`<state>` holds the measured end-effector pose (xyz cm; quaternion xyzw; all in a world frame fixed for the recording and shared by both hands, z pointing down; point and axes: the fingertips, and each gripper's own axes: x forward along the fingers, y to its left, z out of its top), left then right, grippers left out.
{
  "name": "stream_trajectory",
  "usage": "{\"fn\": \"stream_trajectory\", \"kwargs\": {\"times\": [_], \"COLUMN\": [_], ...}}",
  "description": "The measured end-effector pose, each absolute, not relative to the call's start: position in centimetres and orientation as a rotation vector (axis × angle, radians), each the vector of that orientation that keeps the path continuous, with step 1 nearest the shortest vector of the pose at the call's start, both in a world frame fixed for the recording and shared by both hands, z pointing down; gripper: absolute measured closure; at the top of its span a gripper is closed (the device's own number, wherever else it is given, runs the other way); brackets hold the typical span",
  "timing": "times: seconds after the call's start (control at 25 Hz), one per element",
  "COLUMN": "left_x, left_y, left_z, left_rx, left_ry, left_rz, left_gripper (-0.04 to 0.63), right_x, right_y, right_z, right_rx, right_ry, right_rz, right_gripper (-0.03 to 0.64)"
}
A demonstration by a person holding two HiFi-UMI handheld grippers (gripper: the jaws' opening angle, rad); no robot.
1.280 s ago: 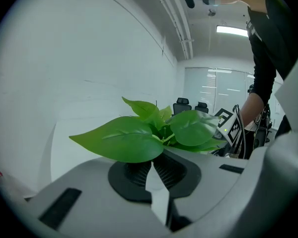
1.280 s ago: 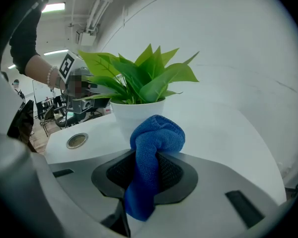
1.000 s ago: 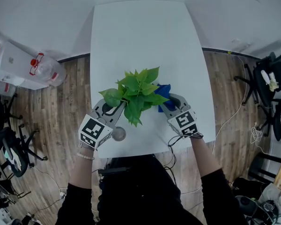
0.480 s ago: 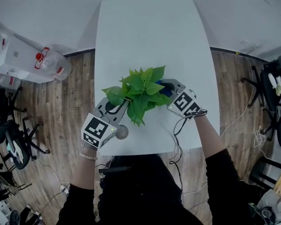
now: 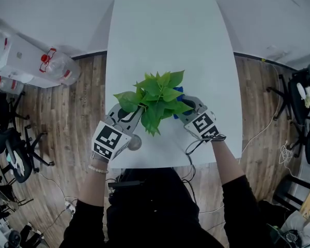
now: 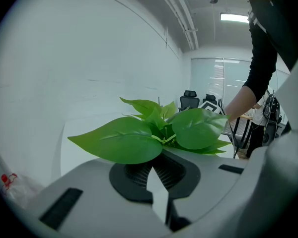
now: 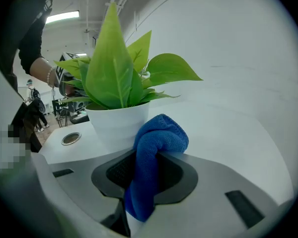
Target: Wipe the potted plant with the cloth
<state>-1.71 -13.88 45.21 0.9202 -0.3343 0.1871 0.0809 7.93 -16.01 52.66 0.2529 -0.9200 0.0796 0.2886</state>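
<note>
Potted plant (image 5: pixel 155 98) stands between the tools: right gripper (image 5: pixel 187 106), clenched on the blue cloth (image 7: pixel 156 143), aims it at the white pot (image 7: pixel 120 123) just ahead, ready to wipe, while left gripper (image 5: pixel 128 117), jaws closed and empty, sits under a leaf (image 6: pixel 119 143), likely steadying.

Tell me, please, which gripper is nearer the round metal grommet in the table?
Left. The left gripper lies beside the grommet; the right gripper is beyond the green plant.

bright, even indoor light. ceiling lamp (image 6: pixel 234 17) glares in left gripper view; second lamp (image 7: pixel 62 17) in right gripper view. shadows faint, soft. heavy fisheye bend, black corners in gripper views. near foreground blurred; head view sharp.
</note>
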Motion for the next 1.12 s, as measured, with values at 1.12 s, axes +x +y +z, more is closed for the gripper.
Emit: {"fn": "stream_trajectory", "kwargs": {"times": [1.12], "left_x": [-1.7], "left_y": [-13.9], "left_z": [45.4], "left_rx": [2.736], "left_ry": [-1.026], "left_rz": [0.579], "left_gripper": [0.581], "right_x": [2.7], "right_y": [-5.9], "right_z": [51.0], "right_rx": [0.668], "right_ry": [-2.419], "right_rz": [0.117], "right_gripper": [0.491]}}
